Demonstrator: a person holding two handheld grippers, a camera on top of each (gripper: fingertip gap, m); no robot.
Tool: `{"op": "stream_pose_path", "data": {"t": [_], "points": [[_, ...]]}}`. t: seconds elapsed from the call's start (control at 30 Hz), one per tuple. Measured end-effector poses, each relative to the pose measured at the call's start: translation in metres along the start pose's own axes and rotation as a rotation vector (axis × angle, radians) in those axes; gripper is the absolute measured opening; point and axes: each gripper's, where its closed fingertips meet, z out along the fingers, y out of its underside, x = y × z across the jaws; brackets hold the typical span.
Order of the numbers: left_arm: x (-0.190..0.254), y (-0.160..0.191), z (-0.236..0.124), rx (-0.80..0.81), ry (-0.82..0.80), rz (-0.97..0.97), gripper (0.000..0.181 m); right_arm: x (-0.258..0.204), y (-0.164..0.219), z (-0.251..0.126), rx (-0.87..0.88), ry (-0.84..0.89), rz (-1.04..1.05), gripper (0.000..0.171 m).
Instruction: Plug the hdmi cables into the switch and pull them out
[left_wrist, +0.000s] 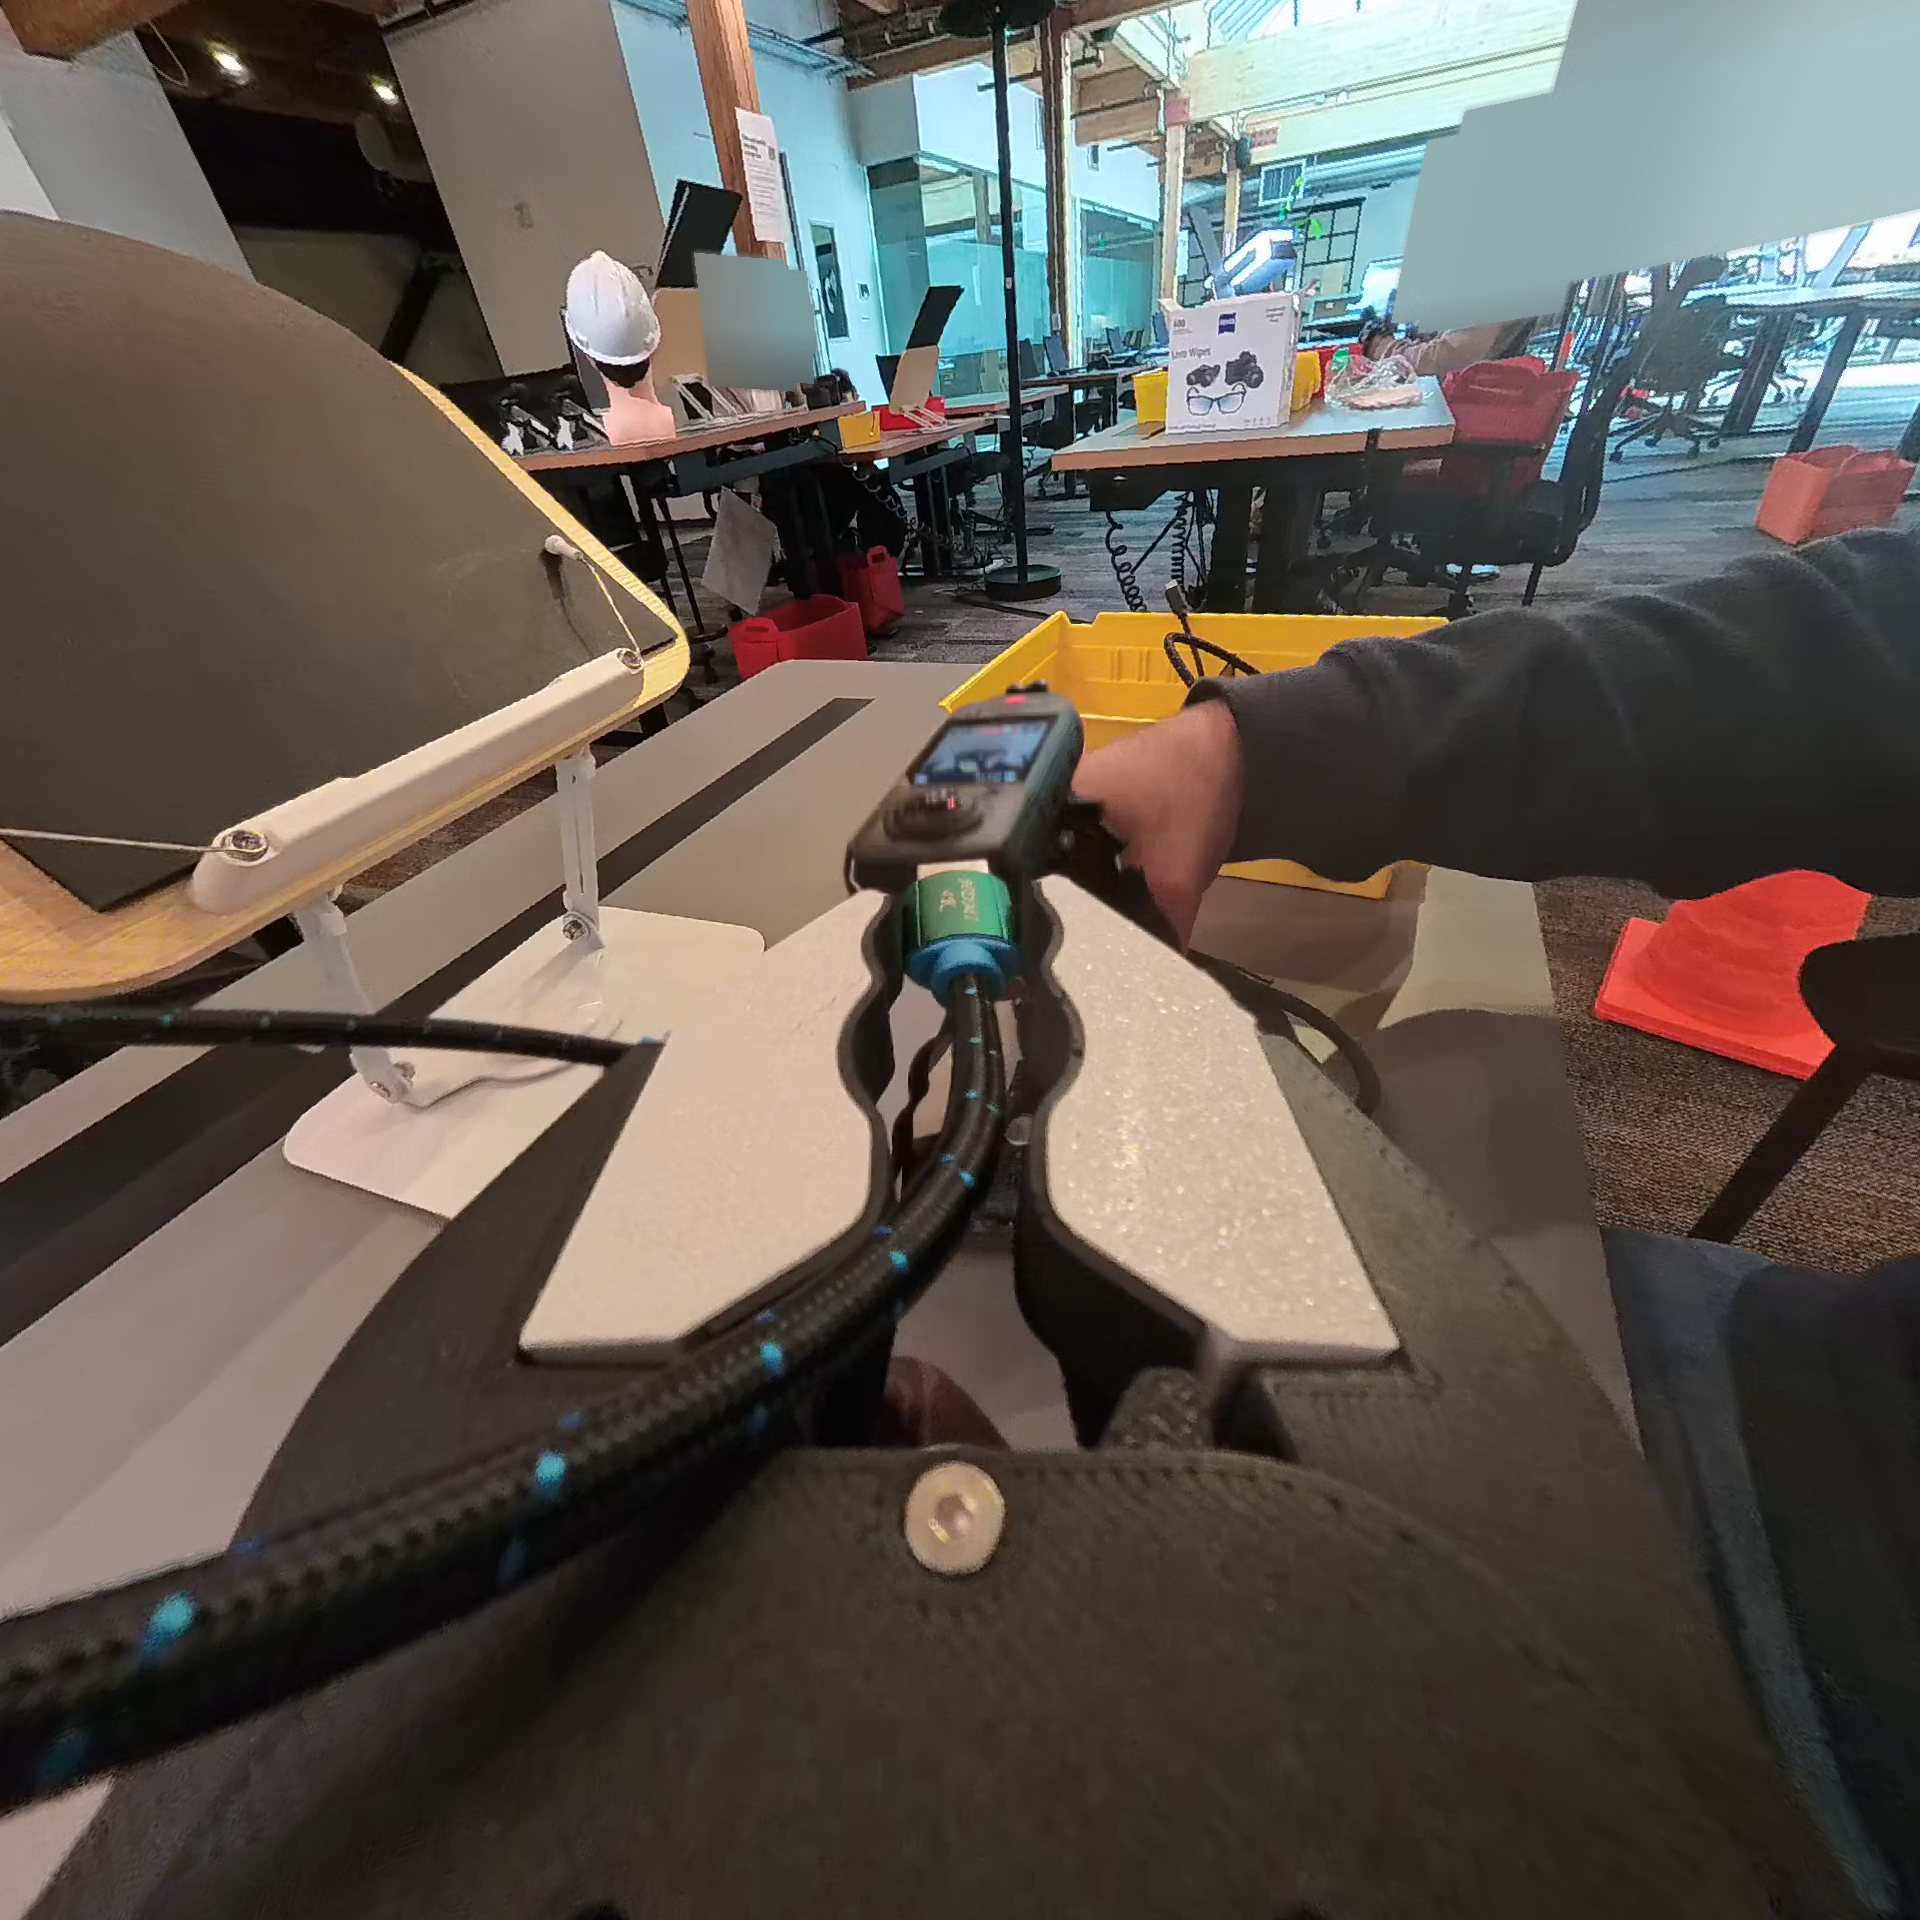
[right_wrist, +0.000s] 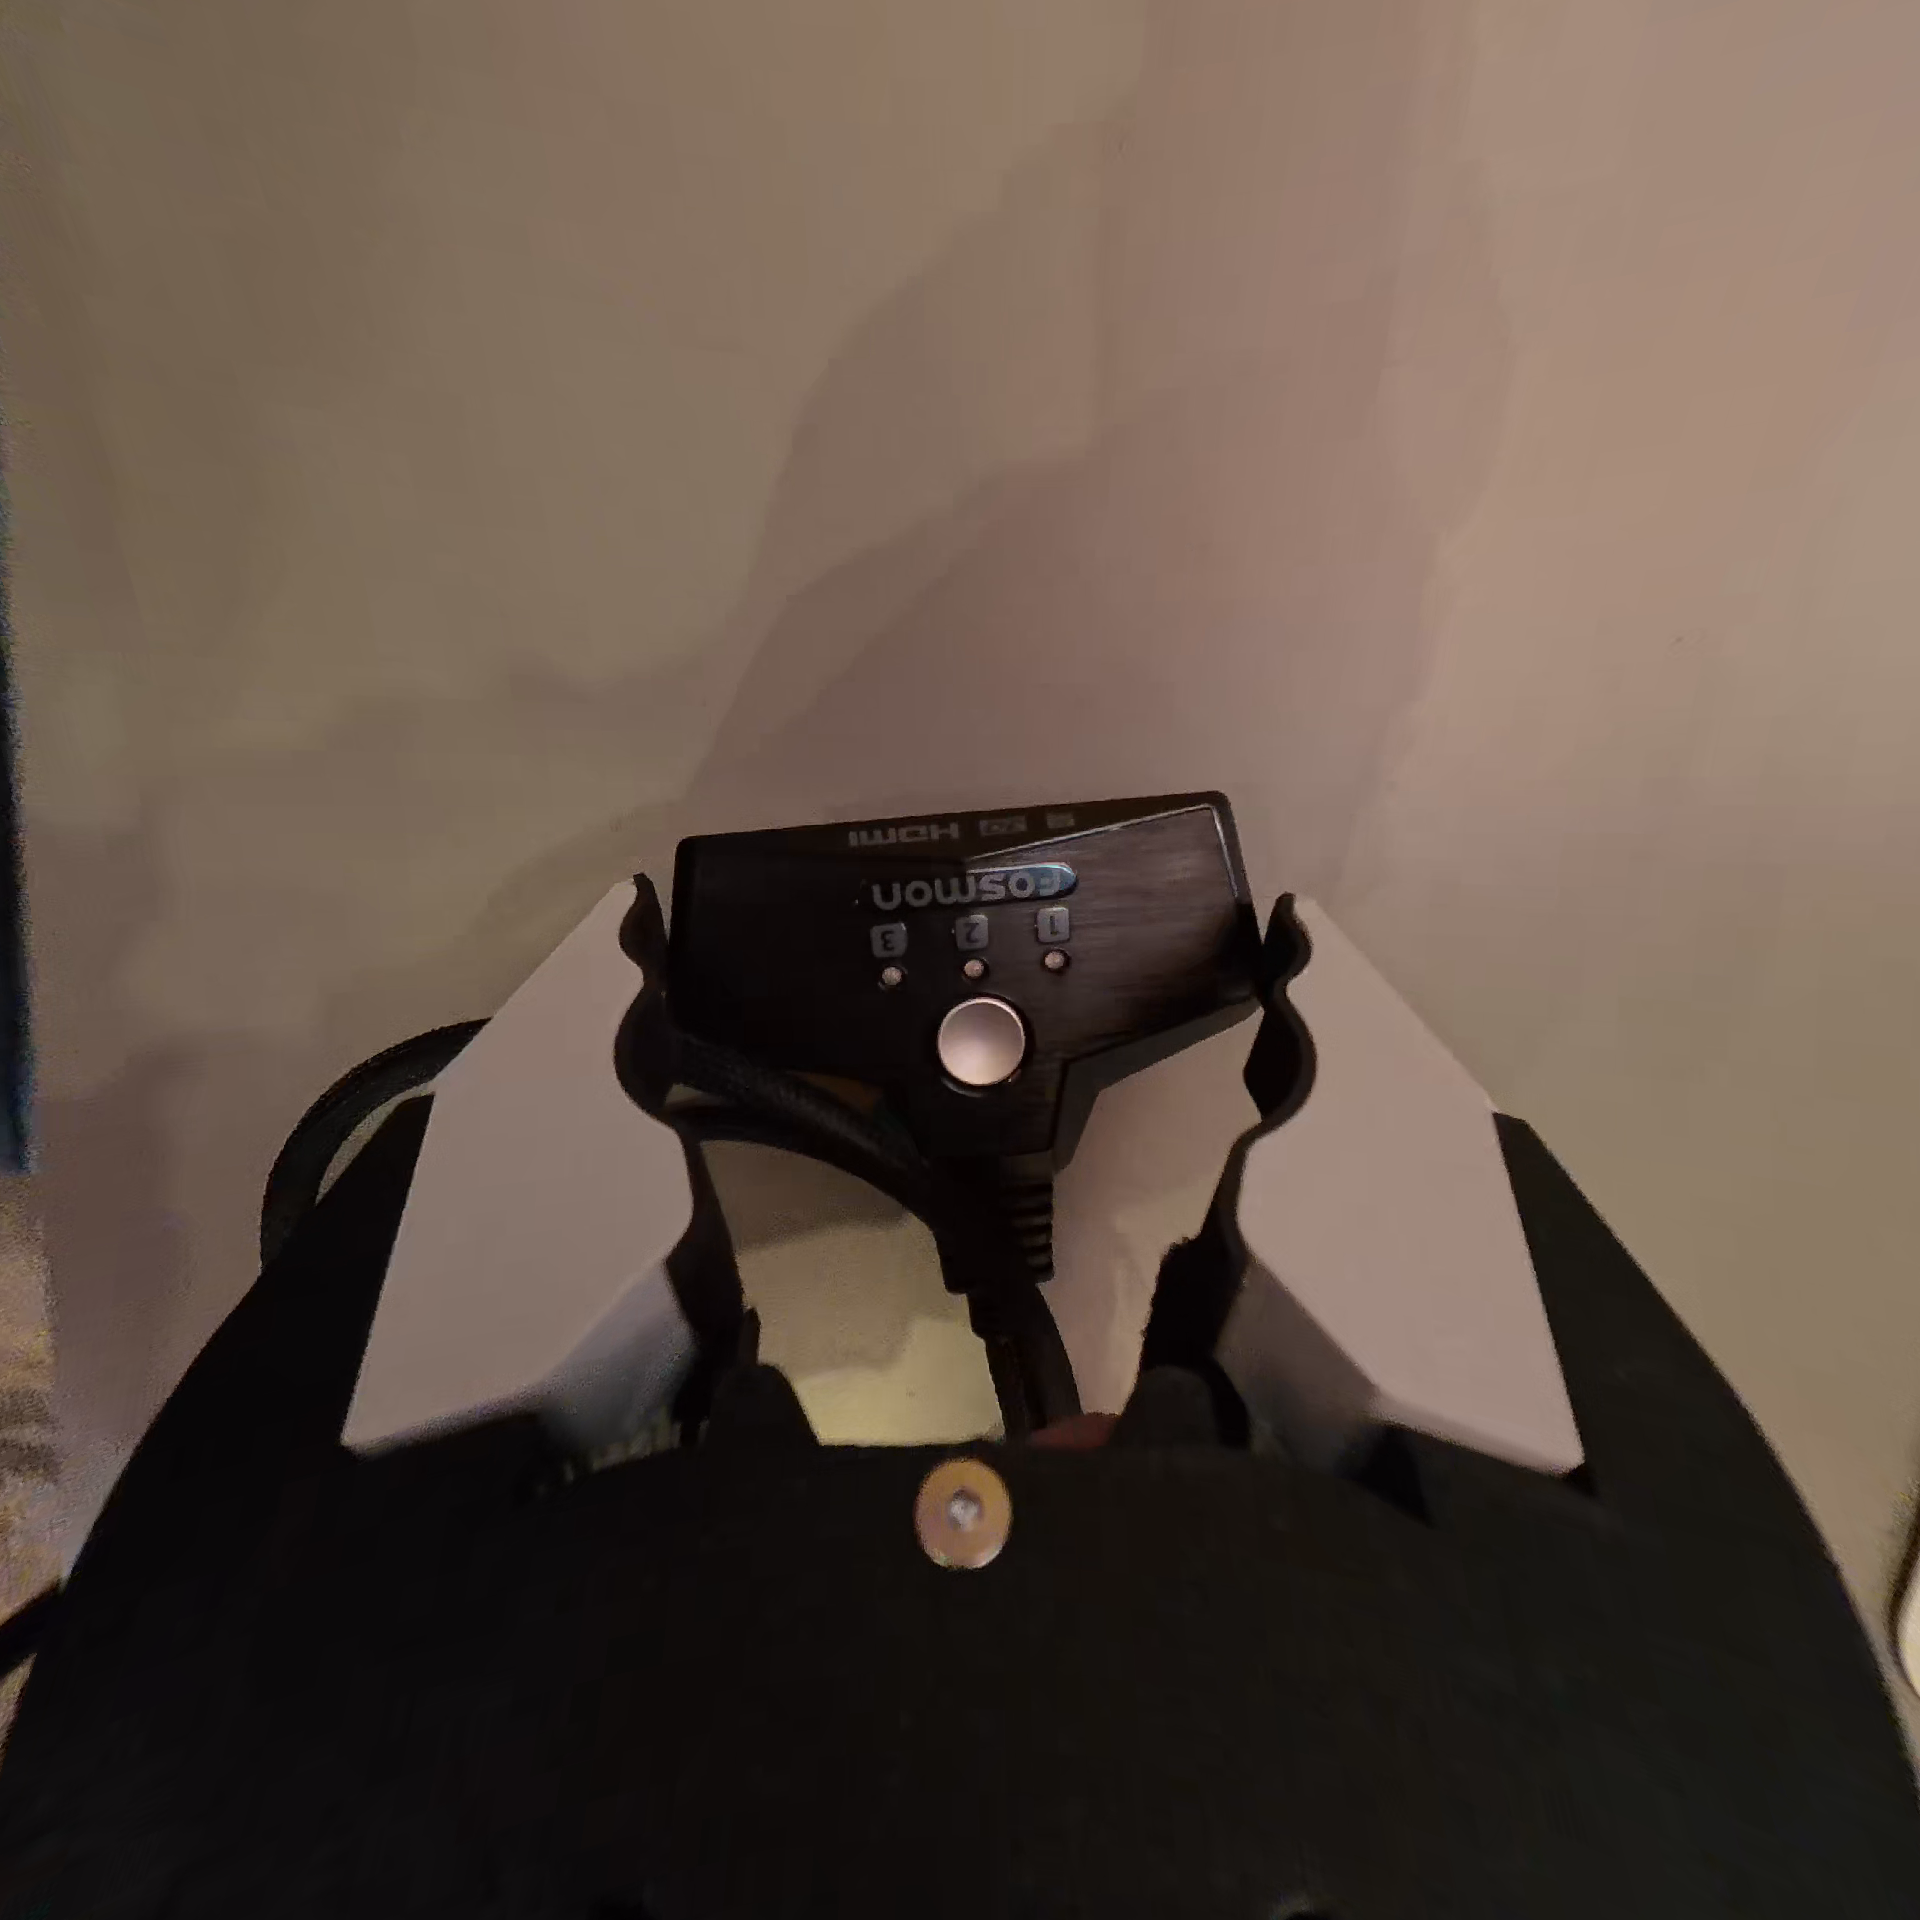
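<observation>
Left hand-held gripper (left_wrist: 961, 997) clamps the plug (left_wrist: 951, 914) at twelve o'clock; right hand-held gripper (right_wrist: 961, 935) grips the switch (right_wrist: 951, 925) — insertion step, ports need aligning next.

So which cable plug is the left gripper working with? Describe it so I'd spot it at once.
Start at the grey tabletop. Between the left gripper's white fingers a black braided cable with blue flecks runs forward. It ends in the green metal plug with a blue collar, the only green thing there.
</observation>
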Motion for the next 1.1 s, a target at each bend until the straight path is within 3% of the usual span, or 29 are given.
{"op": "stream_pose_path", "data": {"t": [0.27,0.5,0.67,1.1], "points": [[-0.006,0.001,-0.002,-0.023,-0.016,0.018,0.020,-0.009,-0.037,-0.061,0.256,-0.076,0.000,0.111],[0.002,0.007,0.004,-0.057,0.008,0.026,0.020,-0.016,-0.064,-0.096,0.309,-0.091,-0.066,0.110],[0.004,0.011,0.005,-0.083,0.017,0.032,0.021,-0.017,-0.068,-0.095,0.282,-0.078,-0.077,0.110],[0.013,0.037,0.012,-0.188,0.078,0.025,0.021,-0.024,-0.071,-0.081,0.401,-0.080,-0.045,0.110]]}}
